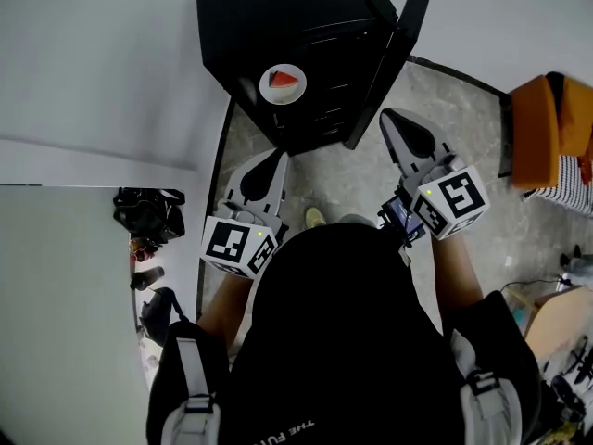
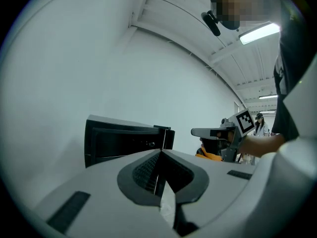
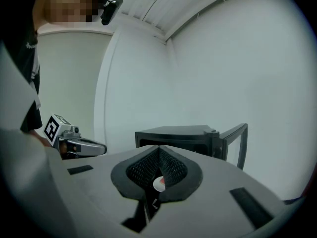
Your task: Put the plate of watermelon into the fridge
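A small black fridge [image 1: 278,17] stands on the floor ahead, its door [image 1: 394,49] swung open to the right. A white plate with a red watermelon slice [image 1: 283,83] seems to rest on a shelf inside it. The plate [image 3: 159,183] also peeks through the hollow of the right jaws. My left gripper [image 1: 279,156] hangs just below the fridge front, shut, with nothing held [image 2: 161,151]. My right gripper [image 1: 387,116] is beside the open door, tips together and empty [image 3: 159,146]. Neither gripper touches the plate.
The floor is grey stone. A white wall runs along the left, with black bags [image 1: 148,213] at its foot. An orange seat [image 1: 548,119] and striped cloth are at the right. A cardboard box [image 1: 556,323] is lower right.
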Demonstrator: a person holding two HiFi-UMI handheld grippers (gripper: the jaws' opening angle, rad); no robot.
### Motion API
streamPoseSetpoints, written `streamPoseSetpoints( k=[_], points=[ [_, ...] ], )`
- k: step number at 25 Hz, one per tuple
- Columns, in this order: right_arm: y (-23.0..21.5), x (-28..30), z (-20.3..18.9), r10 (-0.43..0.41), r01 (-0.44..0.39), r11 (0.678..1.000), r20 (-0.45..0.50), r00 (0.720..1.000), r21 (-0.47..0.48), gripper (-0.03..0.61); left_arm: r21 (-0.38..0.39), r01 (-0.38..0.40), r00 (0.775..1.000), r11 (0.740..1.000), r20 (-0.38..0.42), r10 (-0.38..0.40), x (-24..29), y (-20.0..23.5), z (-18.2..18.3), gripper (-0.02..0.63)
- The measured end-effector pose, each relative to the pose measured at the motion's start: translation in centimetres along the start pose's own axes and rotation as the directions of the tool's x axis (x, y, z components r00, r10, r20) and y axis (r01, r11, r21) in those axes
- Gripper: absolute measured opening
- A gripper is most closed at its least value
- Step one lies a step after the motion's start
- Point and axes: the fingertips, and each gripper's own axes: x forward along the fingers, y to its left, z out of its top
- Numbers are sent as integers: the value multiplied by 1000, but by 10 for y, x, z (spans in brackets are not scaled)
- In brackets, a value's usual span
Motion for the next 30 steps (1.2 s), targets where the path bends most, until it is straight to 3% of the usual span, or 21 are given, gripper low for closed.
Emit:
streamPoseSetpoints(
  k=[8, 18, 30],
  points=[
    [-15, -51, 13, -25, 25, 1000, -11, 1000, -6, 12, -48, -31, 1000, 998, 3, 31, -11, -39, 12, 12],
    [-38, -156, 10, -106, 105, 993, -24, 994, -48, 12, 1, -20, 999, 1000, 37, 20, -21, -115, 18, 12],
    [-11, -251, -16, -102, 99, 994, -53, 993, -53, 12, -23, -32, 998, 999, 44, 33, -65, -201, -7, 12]
  ],
)
